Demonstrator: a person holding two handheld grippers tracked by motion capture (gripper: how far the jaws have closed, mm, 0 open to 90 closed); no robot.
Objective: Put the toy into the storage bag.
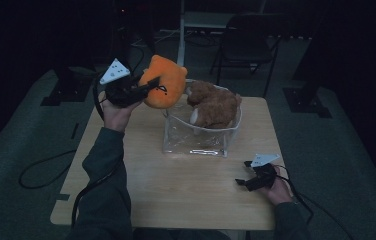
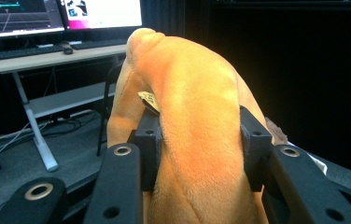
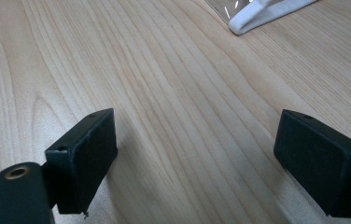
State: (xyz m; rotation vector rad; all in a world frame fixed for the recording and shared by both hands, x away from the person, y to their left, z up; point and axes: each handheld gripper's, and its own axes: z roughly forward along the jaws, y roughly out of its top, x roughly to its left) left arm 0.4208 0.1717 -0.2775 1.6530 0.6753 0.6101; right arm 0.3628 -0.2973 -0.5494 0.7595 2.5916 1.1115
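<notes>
The left tool (image 1: pixel 148 89) is up in the air with an orange plush toy (image 1: pixel 164 82) pinched between its jaws, and from the left gripper view you can see how hard: the pads sink into the soft body (image 2: pixel 197 140) on both sides, so the fur bulges out above and below. That squeeze looks deliberate to me, since a soft toy would slip from a light hold. The toy hangs off the tip of the tool, clear of the surface (image 1: pixel 176 195), just beside the rim of the clear plastic bag (image 1: pixel 196 142) and a little above it.

That bag stands open right beyond the tool, and a brown plush toy (image 1: pixel 213 106) is already sitting in it, filling much of the mouth. So the height makes sense: the orange one has to clear the rim before it can go down beside its neighbour. I'd judge this as a carry towards the bag, with the drop not yet made.

Over on the other side, the right tool (image 1: pixel 248 182) rests low by the near edge, well apart from the left one. Its jaws are spread wide with nothing between them, just bare wood (image 3: pixel 173 116), and a corner of the bag (image 3: pixel 257 16) ahead of it. It seems parked there, ready to steady the bag if the mouth sags.
</notes>
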